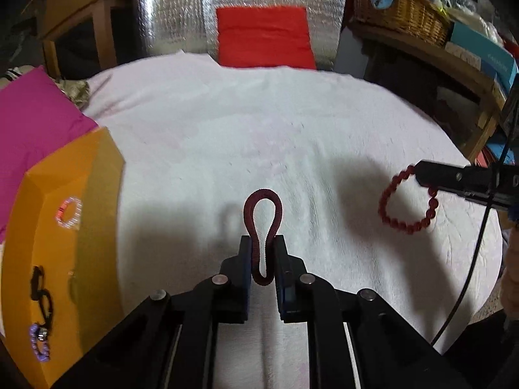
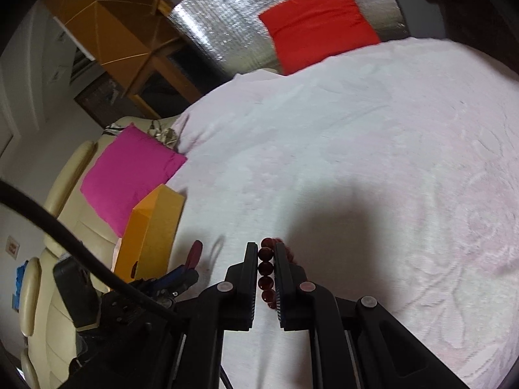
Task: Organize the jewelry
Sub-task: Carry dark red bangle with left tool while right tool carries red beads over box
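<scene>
1. We see the left gripper (image 1: 262, 253) pinching a dark red ribbed band (image 1: 263, 223); jaws narrow, pads pressed on both sides of it, the loop sticking out fwd past the tips, lifted above the white blanket (image 1: 227, 123).
2. The right gripper (image 2: 266, 259) is clamped on a red bead bracelet (image 2: 265, 274); jaws narrow, a row of beads lined up betw. the pads. From the left wrist cam, the bracelet hangs in a loop off the tips at right, clear of the blanket, shadow under it.
3. Orange box (image 1: 65, 227) sits at the left edge of the blanket, just beside the left gripper. On its face we see a pink-white beaded ring (image 1: 69, 212), a black chain-like piece (image 1: 40, 288) and a purple beaded piece (image 1: 39, 342) nearest the cam.
4. Magenta cushion (image 1: 32, 123) lies behind the box, touching it; red cushion (image 1: 264, 37) at the far end against silver foil backing (image 1: 175, 13).
5. Wicker basket (image 1: 402, 13) w/ blue items on a shelf, far right.
6. In the right wrist cam, the other gripper shows at lower left w/ the band end near the box; a black cable (image 2: 65, 240) crosses in front.
</scene>
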Available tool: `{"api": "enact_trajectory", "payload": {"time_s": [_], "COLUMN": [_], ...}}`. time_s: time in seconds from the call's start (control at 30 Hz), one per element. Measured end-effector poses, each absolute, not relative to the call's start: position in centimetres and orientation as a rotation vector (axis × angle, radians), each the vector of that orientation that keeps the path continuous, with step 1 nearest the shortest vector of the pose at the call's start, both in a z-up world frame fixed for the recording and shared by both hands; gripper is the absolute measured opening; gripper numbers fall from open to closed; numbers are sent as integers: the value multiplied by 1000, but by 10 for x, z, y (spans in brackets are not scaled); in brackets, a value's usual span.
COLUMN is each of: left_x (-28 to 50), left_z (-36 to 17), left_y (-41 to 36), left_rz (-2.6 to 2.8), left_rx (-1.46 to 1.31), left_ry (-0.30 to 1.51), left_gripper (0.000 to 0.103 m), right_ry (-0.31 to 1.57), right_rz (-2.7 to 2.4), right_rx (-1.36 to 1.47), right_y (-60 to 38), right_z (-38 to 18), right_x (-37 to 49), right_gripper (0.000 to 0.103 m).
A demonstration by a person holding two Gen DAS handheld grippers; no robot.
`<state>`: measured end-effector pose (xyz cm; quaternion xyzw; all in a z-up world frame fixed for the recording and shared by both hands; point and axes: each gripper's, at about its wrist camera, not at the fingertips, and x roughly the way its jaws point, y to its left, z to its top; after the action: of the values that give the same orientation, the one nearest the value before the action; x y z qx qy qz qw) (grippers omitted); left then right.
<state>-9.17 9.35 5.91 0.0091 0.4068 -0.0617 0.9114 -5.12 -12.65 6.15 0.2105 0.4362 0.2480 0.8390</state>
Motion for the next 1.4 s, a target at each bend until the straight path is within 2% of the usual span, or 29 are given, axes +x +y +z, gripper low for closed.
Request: {"api": "enact_trajectory", "payload": {"time_s": [0.33,0.67,1.0,1.4], "left_x": [-137,-198,-230,-230], "left_z": [107,121,94,75], "left_y": [147,213,248,255], "left_rz": [33,251,377,414], "left_rx": [-61,-51,-32,-29], "left_ry": [697,716,810,860], "left_gripper": [12,12,12,12], "right_ry": [869,757,807,872], "right_rz": [683,916,1111,1167], "right_rx": [440,413,371,329], "right_y": [-70,11,92,117], "right_z": [75,97,87,67], "right_x": [-61,-104,-138,-143], "right_gripper": [11,11,11,11]}}
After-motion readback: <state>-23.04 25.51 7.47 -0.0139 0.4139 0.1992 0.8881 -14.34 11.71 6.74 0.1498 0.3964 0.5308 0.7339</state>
